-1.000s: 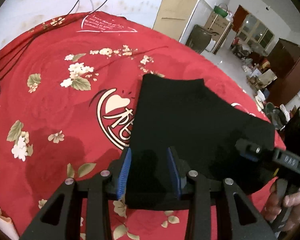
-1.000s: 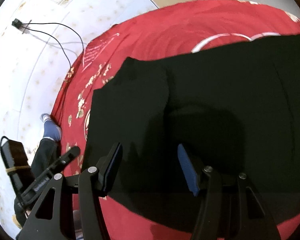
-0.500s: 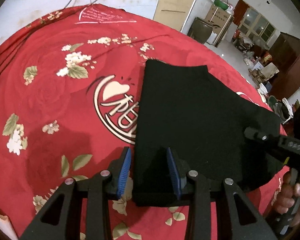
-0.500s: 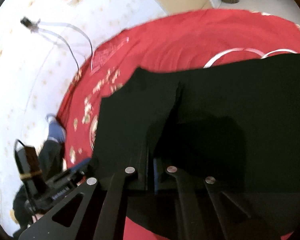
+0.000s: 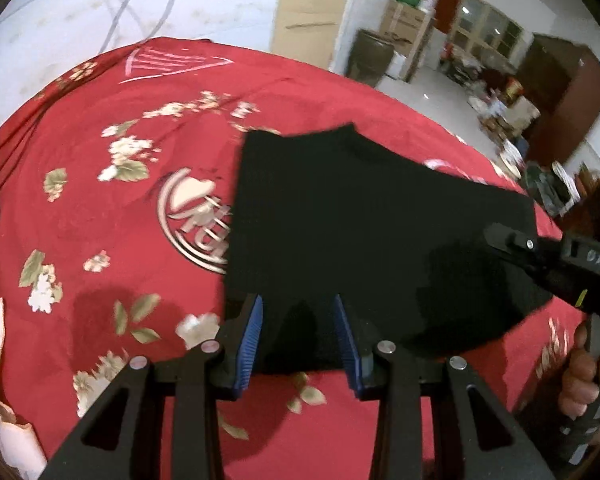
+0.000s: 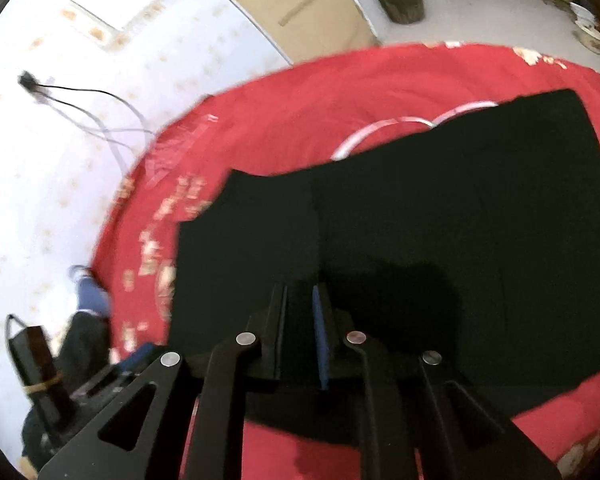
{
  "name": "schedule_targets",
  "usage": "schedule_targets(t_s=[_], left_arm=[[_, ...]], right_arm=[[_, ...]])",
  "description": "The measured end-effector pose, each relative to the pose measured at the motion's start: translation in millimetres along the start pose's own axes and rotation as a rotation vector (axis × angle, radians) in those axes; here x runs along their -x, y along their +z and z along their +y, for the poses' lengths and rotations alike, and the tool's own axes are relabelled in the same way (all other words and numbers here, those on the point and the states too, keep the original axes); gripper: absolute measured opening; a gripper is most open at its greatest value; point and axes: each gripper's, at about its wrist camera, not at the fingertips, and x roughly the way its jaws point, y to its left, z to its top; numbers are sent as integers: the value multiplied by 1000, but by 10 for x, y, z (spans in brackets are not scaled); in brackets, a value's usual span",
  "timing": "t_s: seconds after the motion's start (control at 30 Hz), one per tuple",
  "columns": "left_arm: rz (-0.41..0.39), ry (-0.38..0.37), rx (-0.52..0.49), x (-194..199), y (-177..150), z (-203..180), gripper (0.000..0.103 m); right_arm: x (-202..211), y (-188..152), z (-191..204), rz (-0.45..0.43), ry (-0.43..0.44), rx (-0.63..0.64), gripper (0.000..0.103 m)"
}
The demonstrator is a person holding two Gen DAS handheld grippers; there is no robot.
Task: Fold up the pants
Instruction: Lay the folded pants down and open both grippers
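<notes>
The black pants [image 5: 360,224] lie folded flat on a red flowered tablecloth [image 5: 100,216]. My left gripper [image 5: 298,320] is open above the near edge of the pants, its blue pads either side of the cloth. The right gripper body [image 5: 556,264] shows at the right, over the pants' right edge. In the right wrist view the pants [image 6: 460,216] fill the middle. My right gripper [image 6: 300,304] has its jaws nearly together, a narrow gap left, low over the near edge of the pants; whether cloth is pinched is hidden.
The round table's red cloth [image 6: 300,112] runs to a white wall behind. A person's leg and blue shoe [image 6: 86,292] stand at the table's left. Cabinets and clutter [image 5: 500,80] fill the room at the far right.
My right gripper closed from wide open to nearly shut over the pants' near edge, then pulled back and up. My left gripper stayed open and drew back slightly.
</notes>
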Motion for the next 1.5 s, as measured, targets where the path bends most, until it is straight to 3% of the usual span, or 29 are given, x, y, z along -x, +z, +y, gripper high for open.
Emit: schedule_targets(t_s=[0.1, 0.17, 0.3, 0.37, 0.43, 0.5, 0.83, 1.23, 1.5], left_arm=[[91, 46, -55, -188, -110, -106, 40], [74, 70, -77, -193, -149, -142, 40], [62, 52, -48, -65, -138, -125, 40], [39, 63, -48, 19, -132, -131, 40], [18, 74, -52, 98, -116, -139, 40], [0, 78, -52, 183, -115, -160, 40], [-56, 80, -71, 351, -84, -221, 40], [-101, 64, -101, 499, -71, -339, 40], [-119, 58, -117, 532, -57, -413, 40]], right_arm=[[-193, -140, 83, 124, 62, 1, 25], [-437, -225, 15, 253, -19, -27, 24], [-290, -179, 18, 161, -41, -17, 24], [-143, -175, 48, 104, -6, -5, 25], [-10, -183, 98, 46, 3, 6, 33], [93, -205, 131, 9, 3, 20, 36], [277, -373, 332, -84, 1, 88, 36], [483, -551, 440, -57, -89, 160, 42], [488, -552, 335, -25, -118, 104, 42]])
